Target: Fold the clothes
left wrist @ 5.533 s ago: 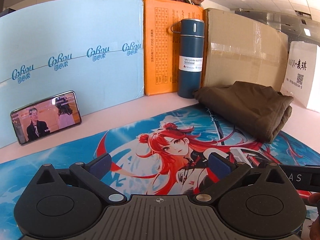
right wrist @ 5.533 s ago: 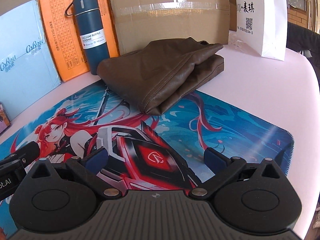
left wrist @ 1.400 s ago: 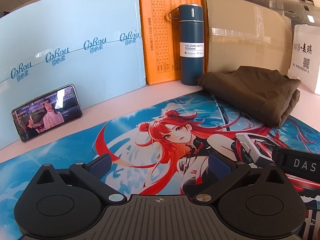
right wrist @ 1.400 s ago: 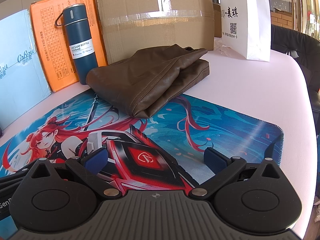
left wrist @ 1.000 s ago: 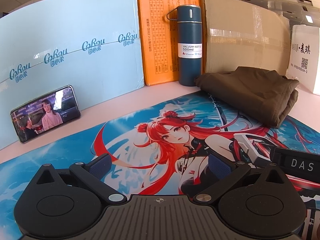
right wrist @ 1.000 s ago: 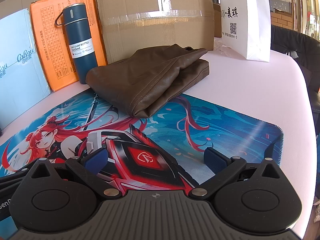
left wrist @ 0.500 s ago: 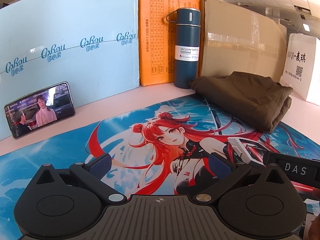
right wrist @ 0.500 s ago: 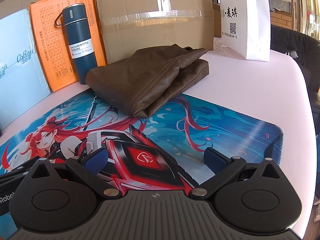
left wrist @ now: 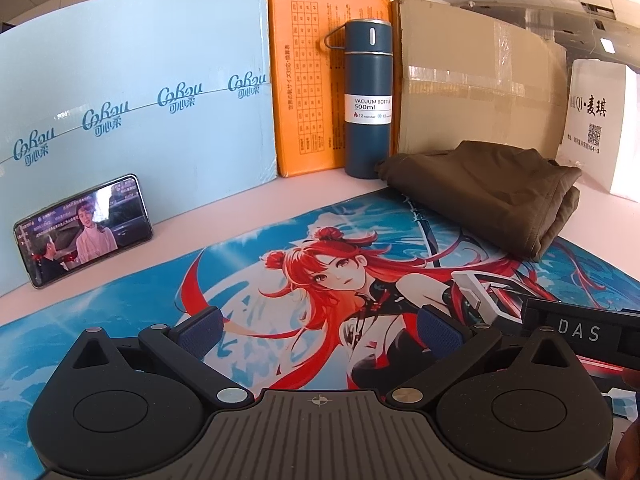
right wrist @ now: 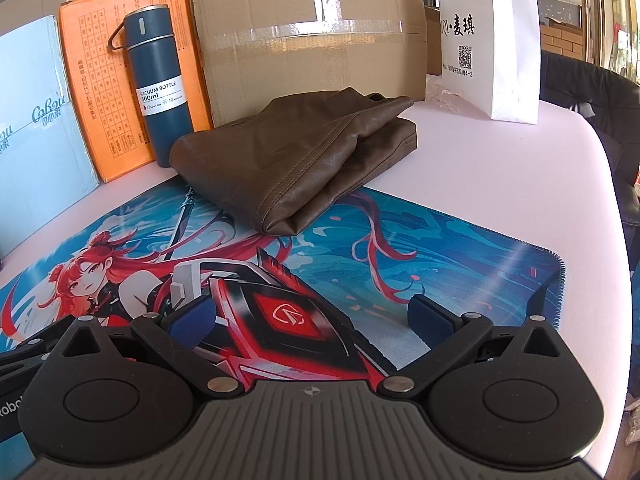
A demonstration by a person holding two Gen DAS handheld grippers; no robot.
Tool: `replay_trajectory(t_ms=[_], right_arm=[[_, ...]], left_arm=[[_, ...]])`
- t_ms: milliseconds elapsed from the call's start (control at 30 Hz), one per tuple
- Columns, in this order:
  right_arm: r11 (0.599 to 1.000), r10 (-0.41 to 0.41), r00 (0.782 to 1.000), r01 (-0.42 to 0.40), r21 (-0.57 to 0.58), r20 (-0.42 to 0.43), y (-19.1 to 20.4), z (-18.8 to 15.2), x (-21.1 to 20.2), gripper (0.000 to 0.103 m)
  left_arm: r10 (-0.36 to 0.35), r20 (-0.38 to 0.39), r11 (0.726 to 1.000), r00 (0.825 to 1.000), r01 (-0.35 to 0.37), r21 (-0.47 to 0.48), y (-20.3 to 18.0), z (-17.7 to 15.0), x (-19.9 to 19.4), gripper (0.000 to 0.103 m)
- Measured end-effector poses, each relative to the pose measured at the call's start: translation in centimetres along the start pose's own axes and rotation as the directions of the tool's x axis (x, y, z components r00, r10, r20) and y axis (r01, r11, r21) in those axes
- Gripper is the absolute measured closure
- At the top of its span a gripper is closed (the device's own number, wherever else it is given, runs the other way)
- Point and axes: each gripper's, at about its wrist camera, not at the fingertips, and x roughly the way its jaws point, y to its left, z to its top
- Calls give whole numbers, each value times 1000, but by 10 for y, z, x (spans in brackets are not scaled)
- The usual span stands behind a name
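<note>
Left wrist view is showing a phone leaning on a light blue box, and a blue vacuum bottle standing just beside the folded brown garment. The garment is lying partly on the printed mat, at the far side of the counter. The left gripper and right gripper are hovering low over the mat, jaws wide apart, holding nothing.
</note>
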Motion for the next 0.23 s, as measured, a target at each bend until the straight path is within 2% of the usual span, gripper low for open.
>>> replay_trajectory(t_ms=[233], right_arm=[[1000, -5, 1000, 5, -5, -2, 1, 0, 0, 0]], left_arm=[[-20, 1, 1000, 1000, 20, 2, -1, -2, -1, 0]])
